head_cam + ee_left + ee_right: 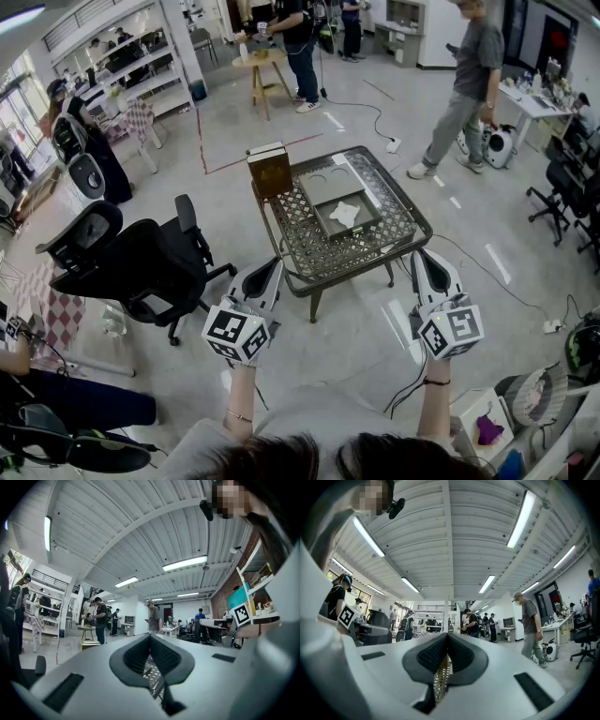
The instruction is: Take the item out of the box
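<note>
Head view: the table (309, 248), a dark metal lattice, stands on a pale concrete floor (356, 337). The grey box (330, 228) lies flat and open-topped on its 3 o'clock half. The white item (345, 214) is inside it, crumpled and too small to tell a long axis. A brown box (270, 172) stands upright at the table's 11 o'clock corner. A black chair (141, 258) is at 9 o'clock and a person (466, 89) walks at 1 o'clock. The left gripper (270, 272) and right gripper (427, 259) hang short of the table's near edge.

Left gripper view: the left gripper (150, 636) is clenched and empty, with lattice showing below the tips.

Right gripper view: the right gripper (447, 635) is likewise clenched on nothing, under a ribbed ceiling (454, 536).
</note>
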### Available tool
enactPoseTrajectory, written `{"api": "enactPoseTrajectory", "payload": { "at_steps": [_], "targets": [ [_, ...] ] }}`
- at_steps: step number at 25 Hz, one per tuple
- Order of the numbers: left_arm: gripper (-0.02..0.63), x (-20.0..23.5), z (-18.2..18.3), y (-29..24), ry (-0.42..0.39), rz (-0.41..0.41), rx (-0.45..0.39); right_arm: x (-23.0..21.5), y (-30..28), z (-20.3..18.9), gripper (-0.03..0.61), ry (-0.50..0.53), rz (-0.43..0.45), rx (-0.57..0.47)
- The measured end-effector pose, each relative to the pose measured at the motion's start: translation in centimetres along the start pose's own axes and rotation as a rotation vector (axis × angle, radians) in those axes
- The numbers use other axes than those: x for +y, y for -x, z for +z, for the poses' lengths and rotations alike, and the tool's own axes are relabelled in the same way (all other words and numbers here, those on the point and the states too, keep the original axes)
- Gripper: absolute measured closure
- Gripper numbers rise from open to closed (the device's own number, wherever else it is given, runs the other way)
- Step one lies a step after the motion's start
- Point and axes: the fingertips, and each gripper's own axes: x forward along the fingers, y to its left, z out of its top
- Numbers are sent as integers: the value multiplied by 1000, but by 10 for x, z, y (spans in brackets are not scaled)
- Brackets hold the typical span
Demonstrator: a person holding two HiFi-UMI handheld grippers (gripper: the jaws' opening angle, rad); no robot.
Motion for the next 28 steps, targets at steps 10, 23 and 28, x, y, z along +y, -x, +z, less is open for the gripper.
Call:
{"api": "enactPoseTrajectory", "payload": {
  "at_steps": [10, 23, 28],
  "targets": [
    [597, -12, -8, -10, 8, 21, 14, -15, 2, -6, 557, -7, 20, 4],
    [596, -22, -20, -11, 22, 80, 41, -18, -15, -15, 557, -59, 101, -4],
    [597, -26, -25, -15, 25, 81, 64, -25, -19, -26, 557, -92, 108, 19]
  ]
}}
